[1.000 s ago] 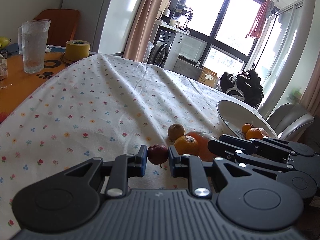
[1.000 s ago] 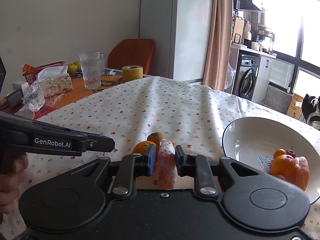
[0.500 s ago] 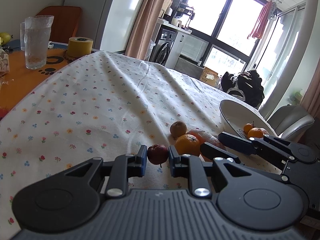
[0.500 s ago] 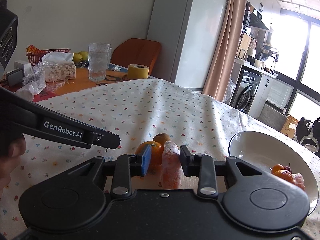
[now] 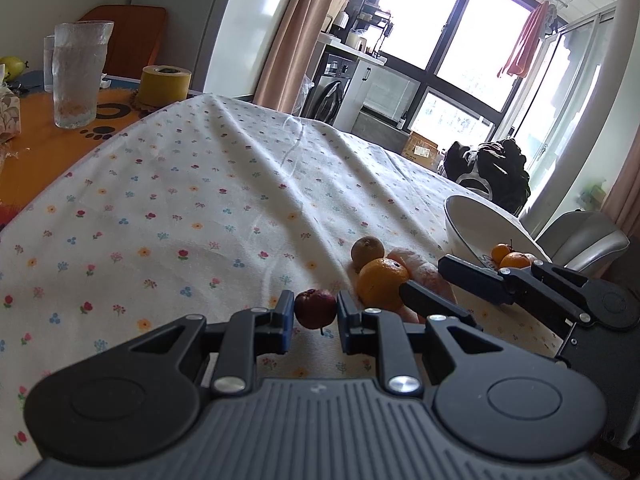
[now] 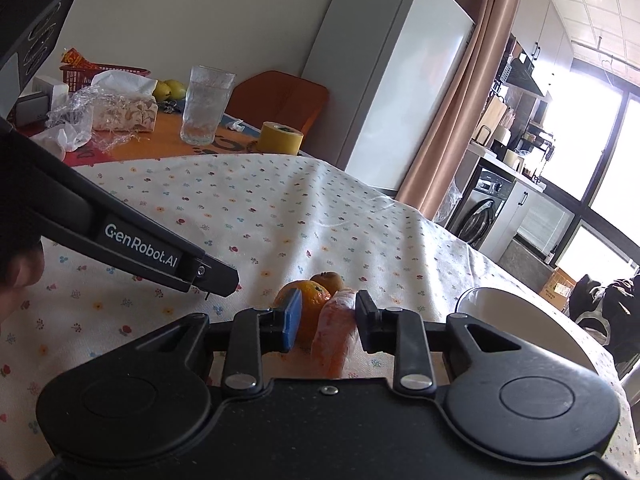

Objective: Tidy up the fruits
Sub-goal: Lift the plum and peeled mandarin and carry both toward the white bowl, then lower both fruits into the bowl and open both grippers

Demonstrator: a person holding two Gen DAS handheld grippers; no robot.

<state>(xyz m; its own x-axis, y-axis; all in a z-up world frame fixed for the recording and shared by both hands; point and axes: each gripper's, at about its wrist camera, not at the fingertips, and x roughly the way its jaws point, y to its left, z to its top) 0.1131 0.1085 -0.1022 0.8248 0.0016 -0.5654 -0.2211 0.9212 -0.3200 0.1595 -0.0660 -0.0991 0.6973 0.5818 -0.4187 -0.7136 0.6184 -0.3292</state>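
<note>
A small dark red fruit (image 5: 315, 309) sits between the pads of my left gripper (image 5: 315, 314), which is shut on it just above the flowered cloth. To its right lie an orange (image 5: 382, 284), a round brown fruit (image 5: 367, 249) and a pale orange elongated fruit (image 5: 424, 270). My right gripper (image 6: 327, 322) is open around the elongated fruit (image 6: 334, 332); the fruit touches the right pad, with a gap on the left. The orange (image 6: 310, 304) lies just behind. The white bowl (image 5: 472, 224) at the right holds small oranges (image 5: 514, 260).
On the orange tabletop at the far left stand a glass (image 5: 82, 76), a yellow tape roll (image 5: 165, 84) and a tissue box (image 6: 124, 114). A grey chair (image 5: 584, 240) stands past the bowl. A hand (image 6: 20, 272) holds the left gripper.
My right gripper's fingers have spread apart from the elongated fruit, and its view has tilted and swung left. The left gripper still holds the red fruit in the same place.
</note>
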